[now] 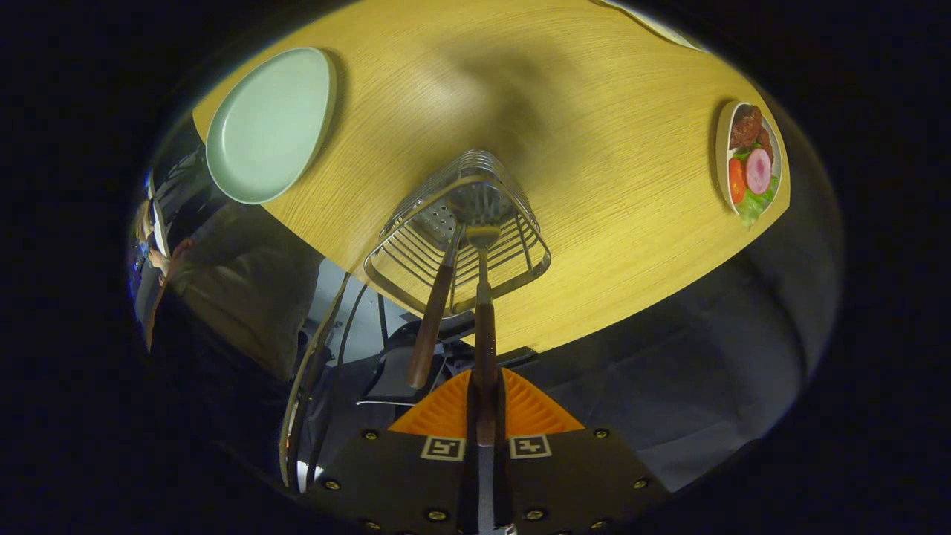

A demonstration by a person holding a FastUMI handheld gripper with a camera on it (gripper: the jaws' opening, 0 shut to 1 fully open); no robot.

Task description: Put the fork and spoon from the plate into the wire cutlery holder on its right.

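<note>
Cutlery is seen going into the wire cutlery holder (459,232), which stands near the bench (594,134) edge closest to the camera. One wooden-handled utensil (433,312) is already lodged in the holder, its handle leaning out over the rim. A second wooden-handled utensil (484,327) is clamped by the tool (484,416), both fingers (446,412) being pressed against its handle, while its metal head is lowered past the rim and into the basket. Which of the two is the fork and which the spoon cannot be told, since the heads are blurred behind the wires.

The pale green plate (269,125) is shown bare at the far left corner of the bench, well apart from the holder. A small dish of model food (750,163), with meat, tomato and lettuce, is set at the right edge and is not involved.

The task is judged to be nearly finished: one piece is delivered, and the other is partly inserted. What is left, it appears, is for the held piece to be released so that it settles inside the holder.
</note>
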